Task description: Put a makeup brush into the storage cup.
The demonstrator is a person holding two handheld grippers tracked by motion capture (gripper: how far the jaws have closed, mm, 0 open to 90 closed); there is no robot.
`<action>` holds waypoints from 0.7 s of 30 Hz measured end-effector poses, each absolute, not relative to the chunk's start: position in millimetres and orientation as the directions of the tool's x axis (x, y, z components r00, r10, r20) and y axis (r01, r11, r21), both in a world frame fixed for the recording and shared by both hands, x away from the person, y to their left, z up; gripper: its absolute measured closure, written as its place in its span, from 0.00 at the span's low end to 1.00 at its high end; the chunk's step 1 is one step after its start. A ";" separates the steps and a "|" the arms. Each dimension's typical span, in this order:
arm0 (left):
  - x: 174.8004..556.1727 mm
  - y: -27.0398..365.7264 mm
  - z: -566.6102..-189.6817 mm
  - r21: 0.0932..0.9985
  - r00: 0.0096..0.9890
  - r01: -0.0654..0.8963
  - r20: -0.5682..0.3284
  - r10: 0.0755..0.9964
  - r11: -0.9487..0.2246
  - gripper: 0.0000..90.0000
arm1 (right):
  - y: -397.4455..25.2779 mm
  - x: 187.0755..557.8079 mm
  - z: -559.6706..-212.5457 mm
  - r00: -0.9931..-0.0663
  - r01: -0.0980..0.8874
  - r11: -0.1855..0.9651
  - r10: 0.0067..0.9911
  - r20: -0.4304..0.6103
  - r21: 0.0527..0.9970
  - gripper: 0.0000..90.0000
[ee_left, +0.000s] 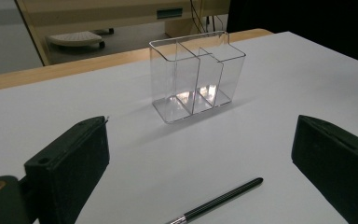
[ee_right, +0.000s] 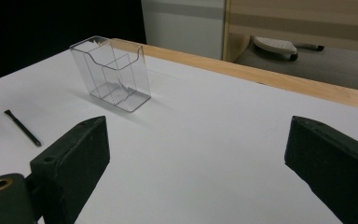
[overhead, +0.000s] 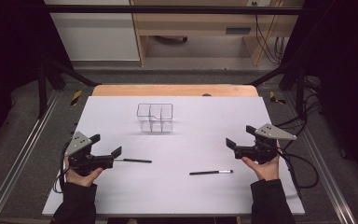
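your left gripper (overhead: 107, 145) sits low at the left edge of the white sheet (overhead: 182, 196), hand (overhead: 81, 175) cupped under it from below, forearm coming straight up from the near edge. jaws wide apart, nothing between them. they aim right, across the sheet. in the left gripper view the tip of a pen lies between the jaws, just ahead.

that left pen (overhead: 134, 160) lies flat, its near end just beside the lower jaw; can't tell if they touch.

your right gripper (overhead: 241, 136) mirrors it at the right side, hand (overhead: 263, 168) under the body, grey plate on top, jaws aimed left and spread wide, gripping nothing. it's held a bit above the sheet.

second pen (overhead: 211, 172) lies flat, near and below-left of the right gripper, apart from it. well apart from the left pen.

clear holder (overhead: 155, 117) stands upright mid-sheet toward the far side, compartments empty, well apart from both grippers and both pens.

room: bare sheet between the grippers and all round the holder. wooden table edge (overhead: 175, 90) shows past the far side of the sheet. metal rails (overhead: 23, 154) run along both sides, close to each hand. right cable (overhead: 303, 172) loops off the sheet's right edge.
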State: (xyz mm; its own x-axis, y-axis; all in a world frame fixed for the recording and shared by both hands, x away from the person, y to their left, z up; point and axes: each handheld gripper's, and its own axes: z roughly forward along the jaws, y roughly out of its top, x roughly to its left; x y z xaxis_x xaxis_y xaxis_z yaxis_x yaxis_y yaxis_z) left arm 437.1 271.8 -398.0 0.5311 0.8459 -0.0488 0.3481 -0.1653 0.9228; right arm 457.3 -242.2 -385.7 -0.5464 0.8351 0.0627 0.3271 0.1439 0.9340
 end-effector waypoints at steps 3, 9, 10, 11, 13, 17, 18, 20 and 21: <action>437.1 270.9 -399.0 0.921 0.530 0.350 -0.042 0.847 -0.173 0.04 | -242.5 456.8 -385.3 -0.546 0.332 0.151 0.836 0.059 0.931 0.08; 437.4 270.2 -402.1 0.915 0.531 0.360 -0.041 0.846 -0.181 0.04 | -244.7 455.5 -384.0 -0.544 0.347 0.176 0.838 0.045 0.921 0.08; 437.4 269.4 -402.6 0.912 0.531 0.362 -0.031 0.847 -0.194 0.04 | -244.8 455.4 -383.9 -0.545 0.347 0.181 0.837 0.041 0.920 0.08; 437.2 268.6 -402.8 0.910 0.530 0.362 -0.024 0.847 -0.201 0.04 | -244.6 455.5 -384.0 -0.545 0.352 0.187 0.838 0.038 0.917 0.08; 436.5 268.2 -402.5 0.910 0.533 0.359 -0.019 0.846 -0.206 0.04 | -244.1 455.0 -384.3 -0.543 0.356 0.193 0.839 0.035 0.914 0.08; 436.3 268.3 -402.9 0.909 0.534 0.361 -0.017 0.846 -0.209 0.04 | -242.1 454.3 -384.9 -0.554 0.363 0.205 0.832 0.033 0.909 0.08; 436.5 268.4 -403.0 0.908 0.533 0.363 -0.017 0.846 -0.210 0.04 | -241.3 454.3 -385.1 -0.555 0.366 0.207 0.831 0.034 0.907 0.08; 436.6 269.1 -403.4 0.907 0.529 0.365 -0.017 0.849 -0.210 0.04 | -239.6 454.2 -385.7 -0.560 0.367 0.215 0.828 0.030 0.905 0.08; 436.5 269.2 -403.5 0.907 0.528 0.365 -0.017 0.849 -0.209 0.04 | -238.6 453.9 -386.0 -0.564 0.371 0.220 0.825 0.031 0.902 0.08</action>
